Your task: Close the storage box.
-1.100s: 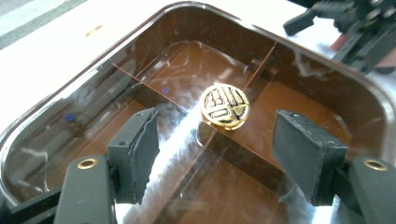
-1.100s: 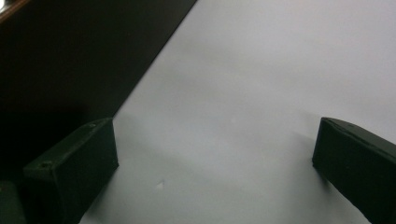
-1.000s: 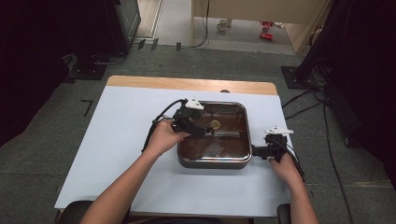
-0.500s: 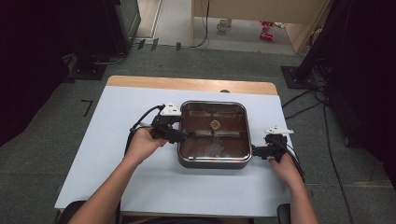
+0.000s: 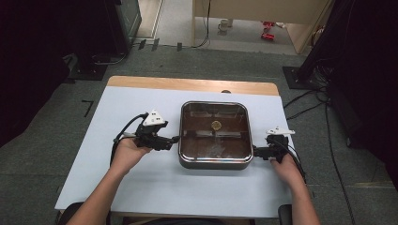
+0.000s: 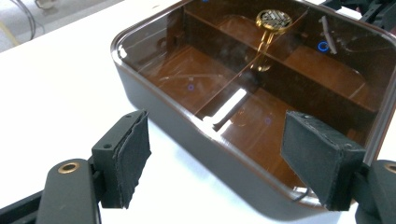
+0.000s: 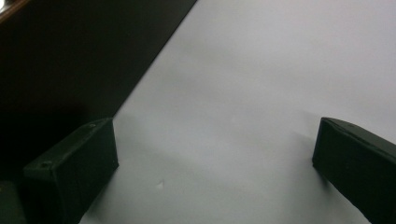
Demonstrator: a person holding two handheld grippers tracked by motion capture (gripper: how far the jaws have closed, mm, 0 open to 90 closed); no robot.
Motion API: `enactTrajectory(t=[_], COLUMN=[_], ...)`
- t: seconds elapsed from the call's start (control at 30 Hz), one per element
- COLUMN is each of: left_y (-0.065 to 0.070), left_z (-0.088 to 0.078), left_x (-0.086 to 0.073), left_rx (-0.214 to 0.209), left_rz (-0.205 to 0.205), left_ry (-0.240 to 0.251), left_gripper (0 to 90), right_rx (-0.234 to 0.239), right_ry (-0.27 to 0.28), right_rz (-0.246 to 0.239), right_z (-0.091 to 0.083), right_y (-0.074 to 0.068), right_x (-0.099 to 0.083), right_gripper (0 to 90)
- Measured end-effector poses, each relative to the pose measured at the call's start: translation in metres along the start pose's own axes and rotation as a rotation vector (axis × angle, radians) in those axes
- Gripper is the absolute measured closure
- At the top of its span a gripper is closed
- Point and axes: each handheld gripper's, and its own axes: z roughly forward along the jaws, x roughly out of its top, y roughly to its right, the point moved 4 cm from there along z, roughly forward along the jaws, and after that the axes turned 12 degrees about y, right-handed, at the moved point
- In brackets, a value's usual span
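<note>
A square dark-brown pot (image 5: 215, 135) with a tinted glass lid stands near the middle of the pale bench (image 5: 117, 187), a little toward its far edge. Through the lid, in the left gripper view, a divider splits the inside into compartments, and a round gold knob (image 6: 273, 19) sits at the lid's centre; the pattern on the knob is too small to read, and no brand or label can be made out anywhere on the pot. The left hand-held gripper (image 5: 173, 139) lies just beside the pot's left wall, pointing at it; its 2 jaws have just been opening and now stand wide apart with nothing clamped, the pot's near corner lying ahead of the foam pads (image 6: 128, 158) and not touching them. The right hand-held gripper (image 5: 257, 152) sits at the pot's right wall near the front corner. In the right gripper view its jaws are spread wide over bare bench, the left pad (image 7: 74, 163) close beside the pot's dark side (image 7: 70, 60), holding nothing.
</note>
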Motion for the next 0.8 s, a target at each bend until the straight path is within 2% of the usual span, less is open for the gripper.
enactTrajectory(t=[0.07, 0.2, 0.27, 0.4, 0.47, 0.5, 0.53, 0.7, 0.73, 0.8], left_y=[-0.003, -0.006, -0.008, -0.008, -0.007, -0.007, -0.005, 0.001, 0.003, 0.003], left_z=[-0.005, -0.010, -0.015, -0.019, -0.022, -0.022, -0.022, -0.019, -0.015, -0.012], left_x=[-0.010, -0.021, -0.033, -0.044, -0.053, -0.053, -0.060, -0.071, -0.078, -0.080], left_rx=[0.029, 0.048, 0.071, 0.097, 0.101, 0.101, 0.113, 0.111, 0.112, 0.119], left_rz=[0.013, 0.015, -0.012, -0.019, -0.039, -0.039, -0.041, -0.032, -0.034, -0.021], left_ry=[-0.003, -0.013, -0.026, -0.036, -0.032, -0.032, -0.040, -0.055, -0.083, -0.095], left_gripper=[23.3, 22.4, 22.4, 22.4, 22.4, 22.4, 22.4, 22.4, 22.5, 22.2], right_rx=[0.000, 0.000, 0.000, 0.000, 0.000, 0.000, 0.000, 0.000, 0.000, 0.000], right_ry=[0.000, 0.000, 0.000, -0.002, -0.003, -0.003, -0.002, -0.003, -0.002, -0.002], right_rz=[0.000, 0.000, -0.001, -0.001, 0.000, 0.000, 0.000, 0.000, 0.001, 0.001], right_z=[0.000, 0.000, 0.000, 0.000, 0.000, 0.000, 0.000, 0.000, 0.000, 0.000], right_y=[0.000, 0.000, 0.000, 0.000, 0.000, 0.000, 0.000, 0.000, 0.000, 0.000], right_x=[0.000, 0.000, 0.000, 0.000, 0.000, 0.000, 0.000, 0.000, 0.000, 0.000], right_gripper=[0.0, 0.0, 0.0, 0.0, 0.0, 0.0, 0.0, 0.0, 0.0, 0.0])
